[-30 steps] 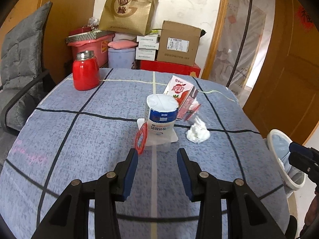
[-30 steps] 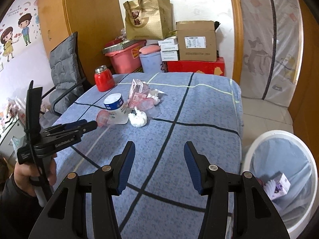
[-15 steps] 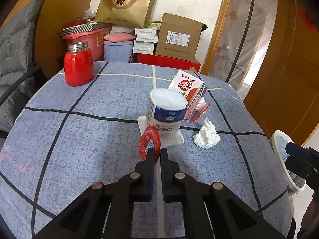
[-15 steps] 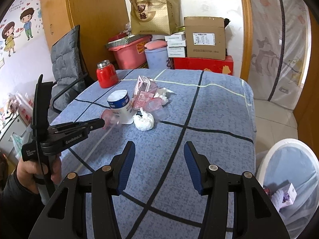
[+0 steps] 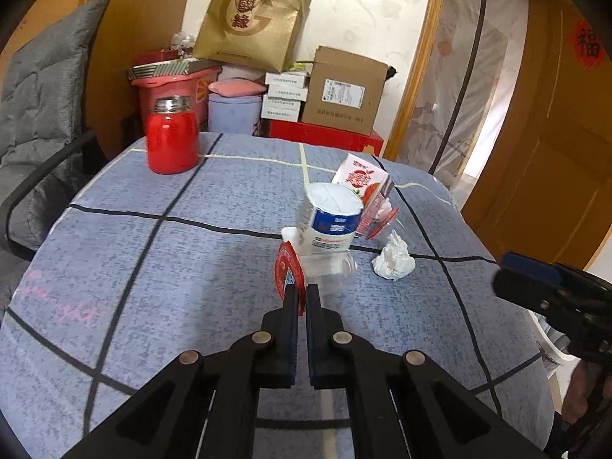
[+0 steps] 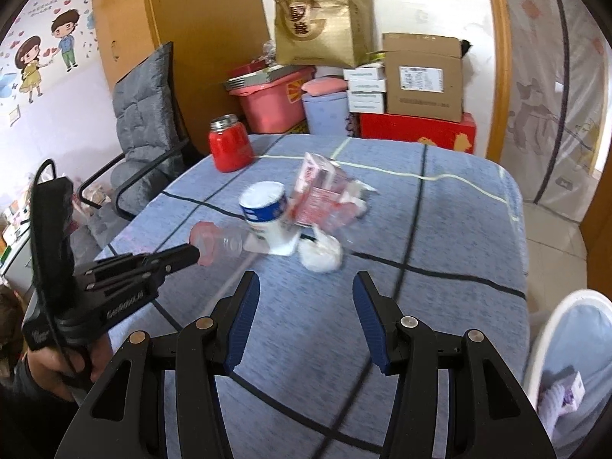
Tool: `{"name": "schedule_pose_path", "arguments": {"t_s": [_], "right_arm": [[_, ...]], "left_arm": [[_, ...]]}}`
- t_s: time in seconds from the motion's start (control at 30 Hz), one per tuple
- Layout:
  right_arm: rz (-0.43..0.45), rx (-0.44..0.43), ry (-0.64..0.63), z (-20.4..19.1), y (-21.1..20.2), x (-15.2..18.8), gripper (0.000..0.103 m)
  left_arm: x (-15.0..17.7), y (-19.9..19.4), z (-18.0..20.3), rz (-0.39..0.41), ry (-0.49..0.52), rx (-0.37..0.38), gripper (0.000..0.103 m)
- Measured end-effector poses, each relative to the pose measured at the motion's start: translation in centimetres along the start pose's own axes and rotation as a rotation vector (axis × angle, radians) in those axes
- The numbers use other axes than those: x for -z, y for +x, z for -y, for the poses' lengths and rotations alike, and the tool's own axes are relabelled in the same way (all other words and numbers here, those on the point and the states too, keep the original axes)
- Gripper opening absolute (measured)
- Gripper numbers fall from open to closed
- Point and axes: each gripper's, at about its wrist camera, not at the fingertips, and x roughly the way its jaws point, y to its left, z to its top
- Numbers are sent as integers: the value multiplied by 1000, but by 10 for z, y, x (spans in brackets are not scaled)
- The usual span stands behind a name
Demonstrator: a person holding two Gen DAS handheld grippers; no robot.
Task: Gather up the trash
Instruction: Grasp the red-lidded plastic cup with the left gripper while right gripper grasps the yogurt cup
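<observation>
Cup [image 5: 325,266] clear plastic, red-lidded, tipped.

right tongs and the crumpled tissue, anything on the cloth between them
Nothing: in the right wrist view the stretch of blue tablecloth from the open right tongs up to the crumpled tissue is bare.

Left wrist view rides just behind the left hand-held gripper [image 5: 300,295], looking down along its fingers across the worktop [image 5: 153,267] toward the boxes [image 5: 344,91] at the wall, close on the tub [image 5: 331,218]. Right wrist view sits behind the right hand-held gripper [image 6: 306,287], further back and angled from the bin [image 6: 566,344] side. Both share tub, jar [image 5: 172,141], boxes; each catches the other gripper.
</observation>
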Motion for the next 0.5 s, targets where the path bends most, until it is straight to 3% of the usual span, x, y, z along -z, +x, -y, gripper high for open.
{"name": "schedule_pose_path", "arguments": {"t_s": [0.13,0.2,0.5], "right_arm": [[0,-14,-8,-12,15,-11,53],[-1,-18,-9,-16,25,-19,61],[-31,-10,-10,-32,76,-38,61]], "left_arm": [[0,-10,-13,16,-23,-10,3],[1,-14,-21,24,-37,-15,3],[4,-22,-48,36,-73,-35,3]]}}
